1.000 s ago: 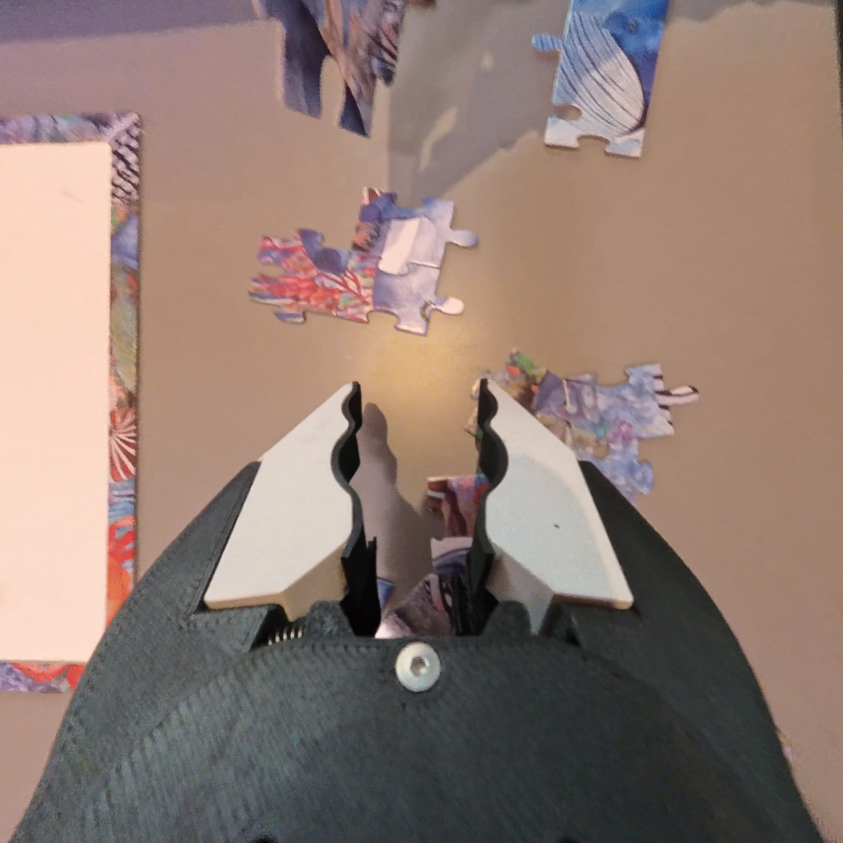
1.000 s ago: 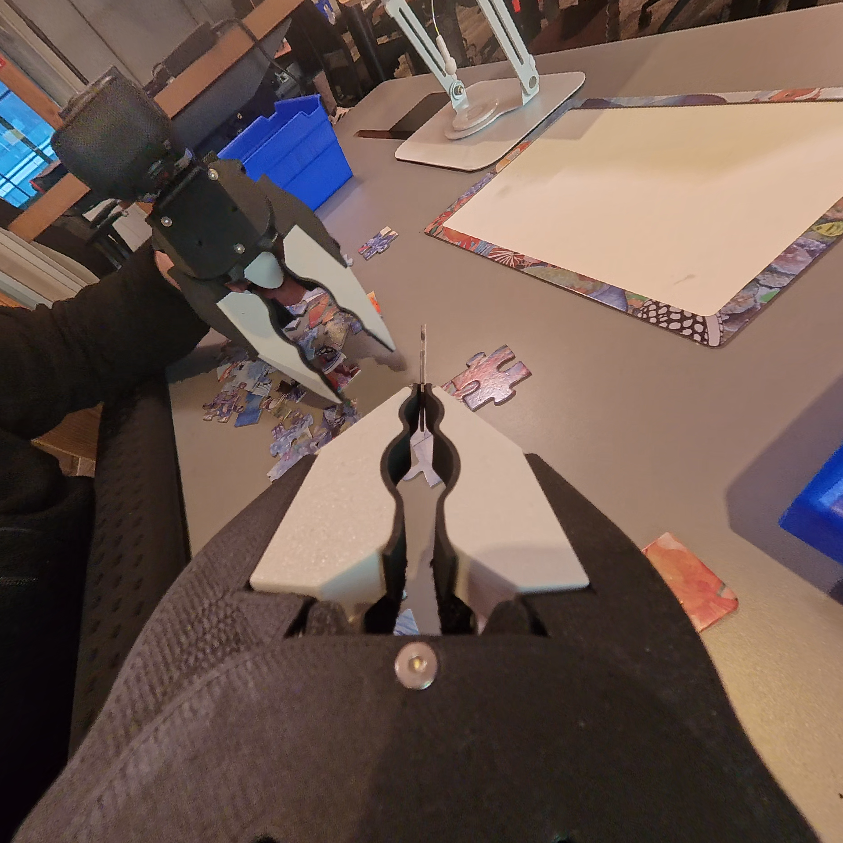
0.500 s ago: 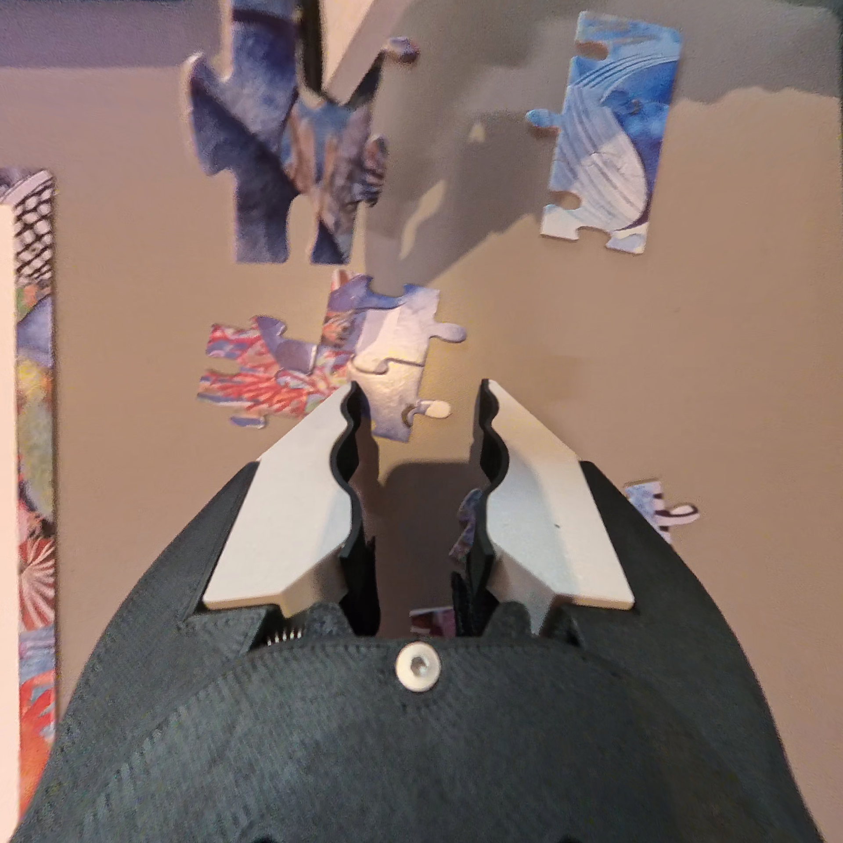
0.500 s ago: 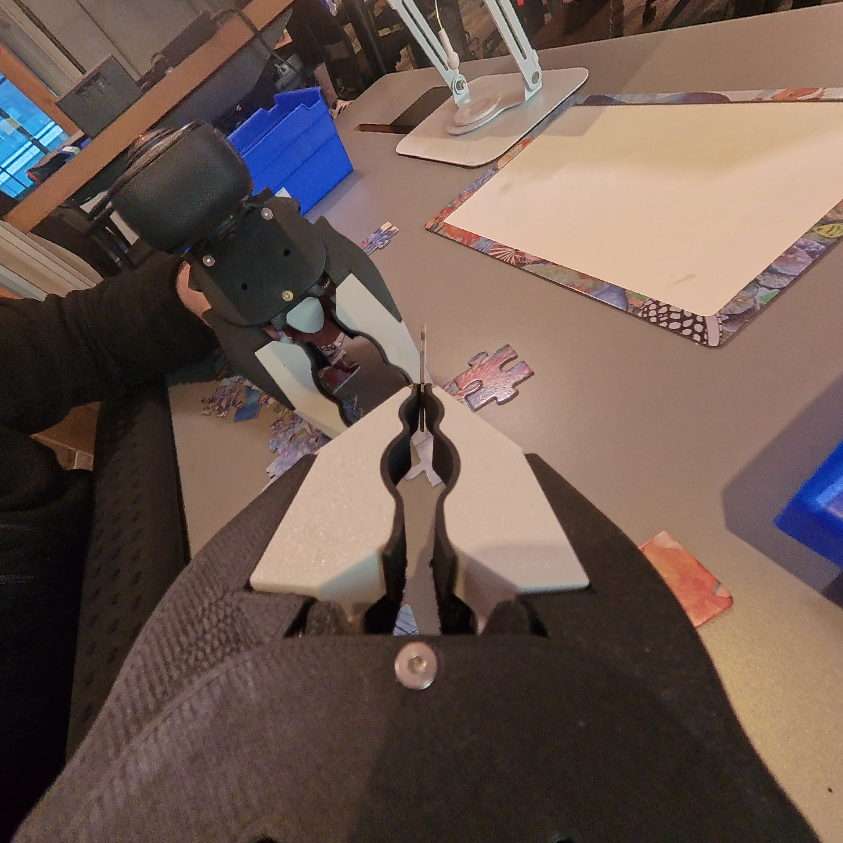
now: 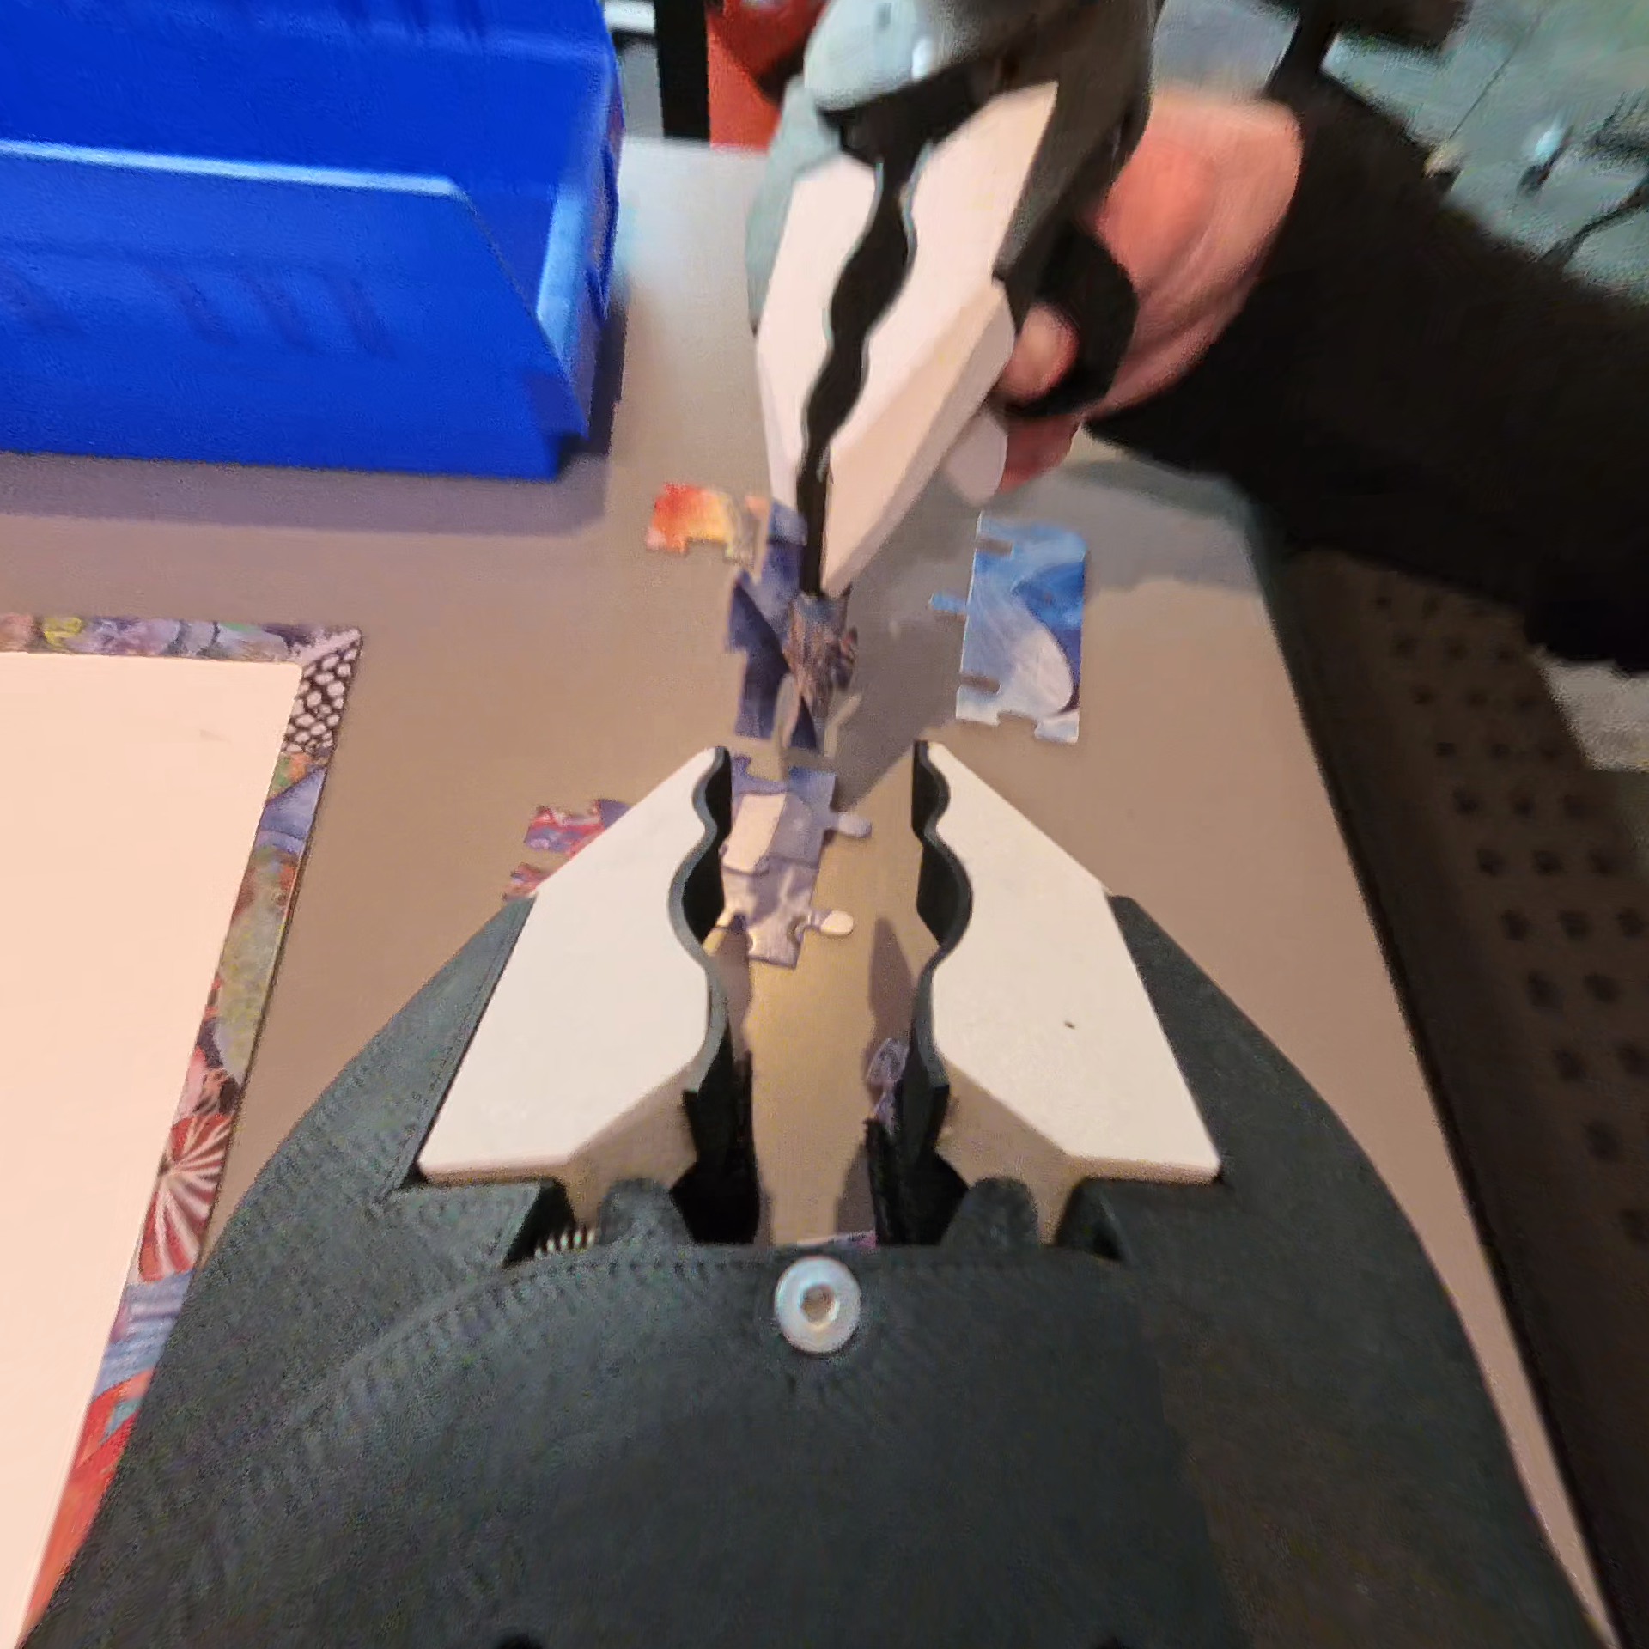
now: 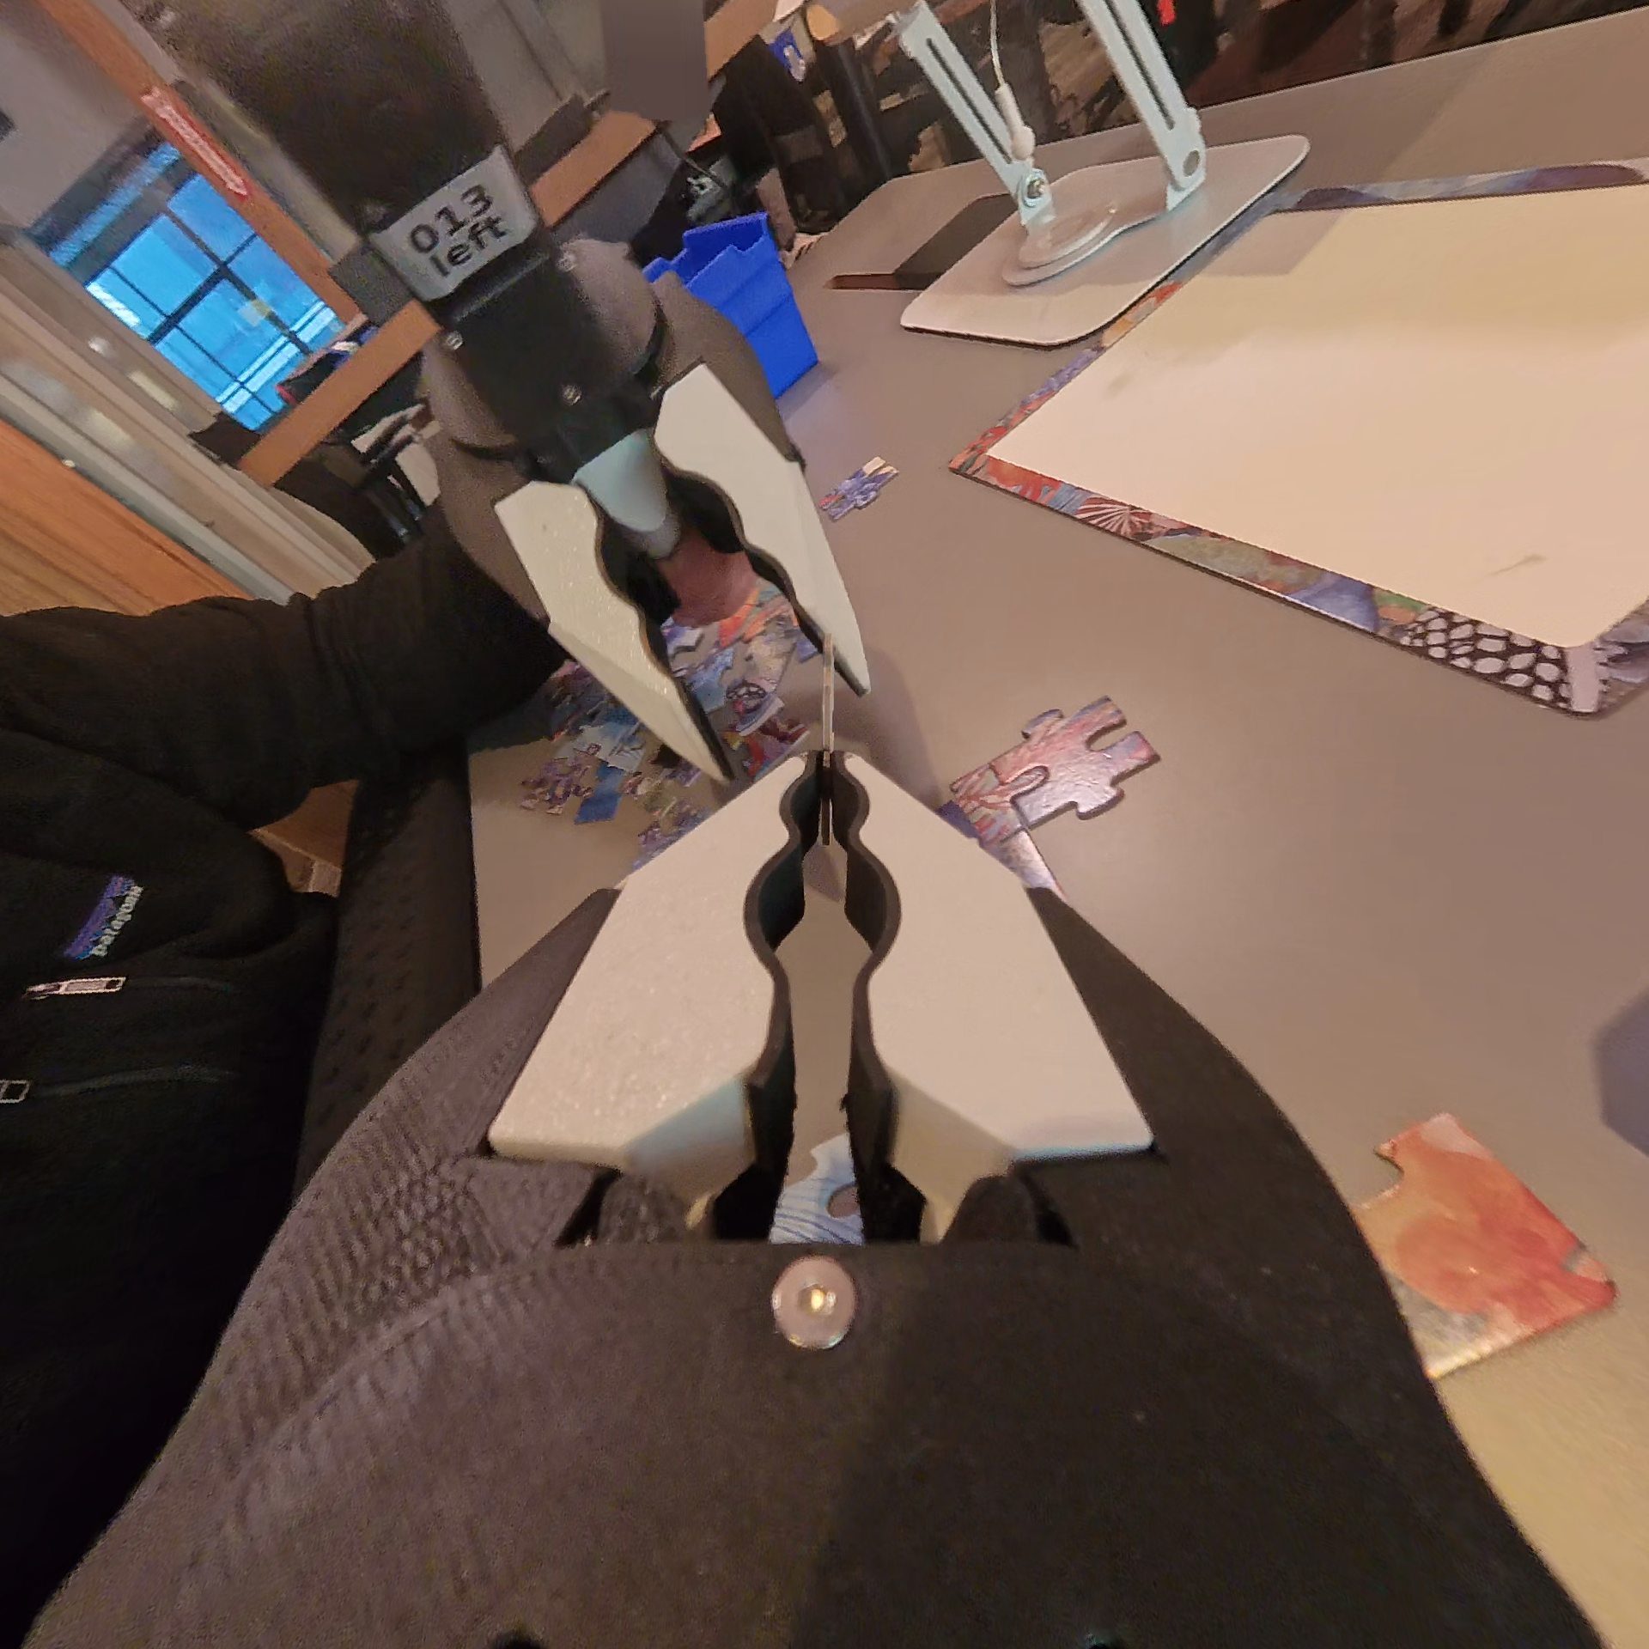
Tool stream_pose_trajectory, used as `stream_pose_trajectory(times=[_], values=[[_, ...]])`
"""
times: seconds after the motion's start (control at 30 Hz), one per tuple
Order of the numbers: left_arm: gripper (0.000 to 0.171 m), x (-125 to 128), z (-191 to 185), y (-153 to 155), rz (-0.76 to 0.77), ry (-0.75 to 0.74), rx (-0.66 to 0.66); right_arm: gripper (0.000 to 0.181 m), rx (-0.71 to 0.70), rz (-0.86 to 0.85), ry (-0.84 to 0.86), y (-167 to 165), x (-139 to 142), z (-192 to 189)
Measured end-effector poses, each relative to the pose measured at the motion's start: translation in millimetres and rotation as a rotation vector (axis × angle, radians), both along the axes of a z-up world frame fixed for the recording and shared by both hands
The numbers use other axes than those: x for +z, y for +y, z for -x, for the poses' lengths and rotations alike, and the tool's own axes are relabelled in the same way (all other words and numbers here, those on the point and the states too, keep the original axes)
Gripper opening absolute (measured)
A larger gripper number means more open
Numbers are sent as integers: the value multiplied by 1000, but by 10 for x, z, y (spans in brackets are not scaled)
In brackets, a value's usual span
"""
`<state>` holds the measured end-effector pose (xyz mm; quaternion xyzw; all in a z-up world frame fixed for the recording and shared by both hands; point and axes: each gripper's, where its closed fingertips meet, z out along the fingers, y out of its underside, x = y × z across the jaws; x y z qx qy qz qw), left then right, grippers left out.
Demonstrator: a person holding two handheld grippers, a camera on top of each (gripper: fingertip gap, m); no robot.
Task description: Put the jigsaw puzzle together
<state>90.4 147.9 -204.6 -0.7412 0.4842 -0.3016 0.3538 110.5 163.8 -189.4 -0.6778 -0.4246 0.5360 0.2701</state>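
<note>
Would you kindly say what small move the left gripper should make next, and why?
Probably it should close on the held piece. The right gripper pinches that piece upright, and the left gripper is open just short of it, above the joined pieces on the table.

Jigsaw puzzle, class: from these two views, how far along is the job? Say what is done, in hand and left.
Done: only small joined clusters lie on the table; the puzzle board is bare inside its patterned border.
In hand: the right hand-held gripper pinches a blue piece upright; the left hand-held gripper is open above a cluster.
Left: nearly everything, including the loose pile.
</note>
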Motion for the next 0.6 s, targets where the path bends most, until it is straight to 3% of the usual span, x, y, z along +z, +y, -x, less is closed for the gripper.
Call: stream_pose_trajectory(times=[0.1,0.23,0.33,0.43,0.6], values=[[30,54,-51,-57,45,-76,-40,0,51,17,25,-92,27,41],[1,67,-79,-102,75,-133,-76,0,104,1,39,-199,56,83],[0,103,-62,-103,108,-169,-78,1,93,9,59,-180,83,93],[0,136,4,-53,125,-191,-63,15,44,15,69,-87,105,69],[0,187,129,20,205,-266,-40,16,-22,18,83,41,139,-10]])
